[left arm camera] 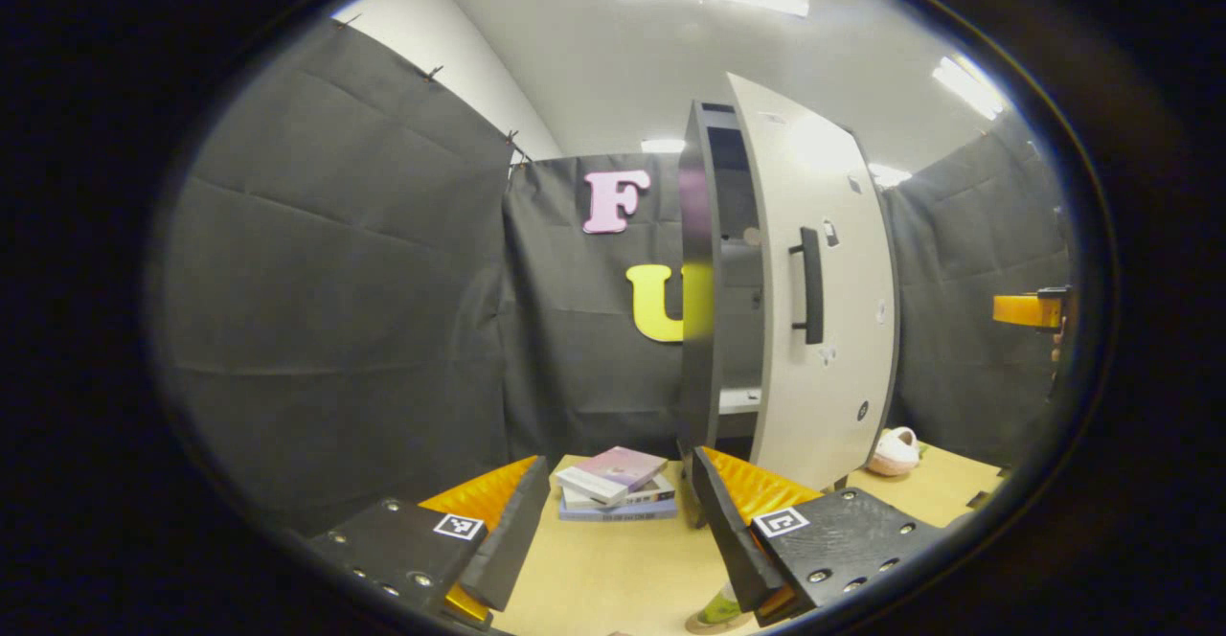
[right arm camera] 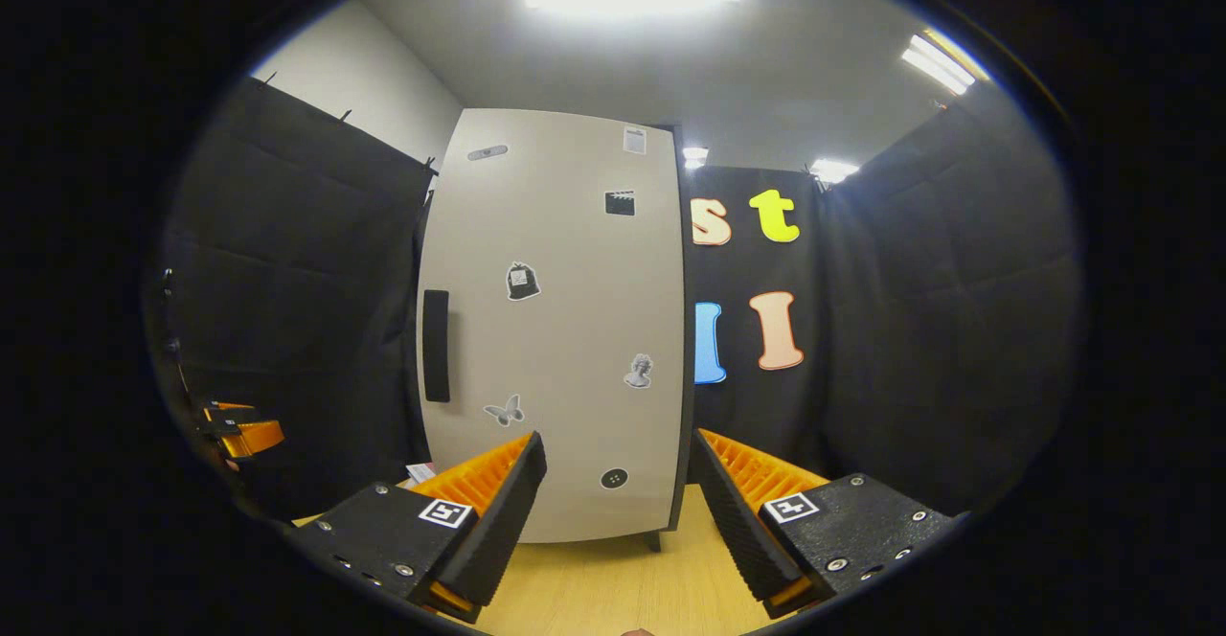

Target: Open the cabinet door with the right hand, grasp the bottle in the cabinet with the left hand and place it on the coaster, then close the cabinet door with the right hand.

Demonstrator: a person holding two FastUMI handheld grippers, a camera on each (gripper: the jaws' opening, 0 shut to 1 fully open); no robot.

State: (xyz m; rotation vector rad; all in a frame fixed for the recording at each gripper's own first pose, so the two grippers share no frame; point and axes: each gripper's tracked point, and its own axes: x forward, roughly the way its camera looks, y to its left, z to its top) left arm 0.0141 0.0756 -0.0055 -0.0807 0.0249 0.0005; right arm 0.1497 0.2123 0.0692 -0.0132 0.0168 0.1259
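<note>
Left gripper view: left tongs wide open, empty, low over the pale wooden table, aimed at a stack of books. White cabinet door with black bar handle stands partly open; bottle and coaster can't be made out. Swing the door wider before reaching in.

Right gripper view: right tongs wide open, empty, level, facing the door front, handle off to their left. Likely step: shift left, close squarely on the handle, pull along the hinge arc.

White cabinet door, ajar, hides most of interior; small green-topped obj. cut off at lower edge, identity undeterminable.
</note>
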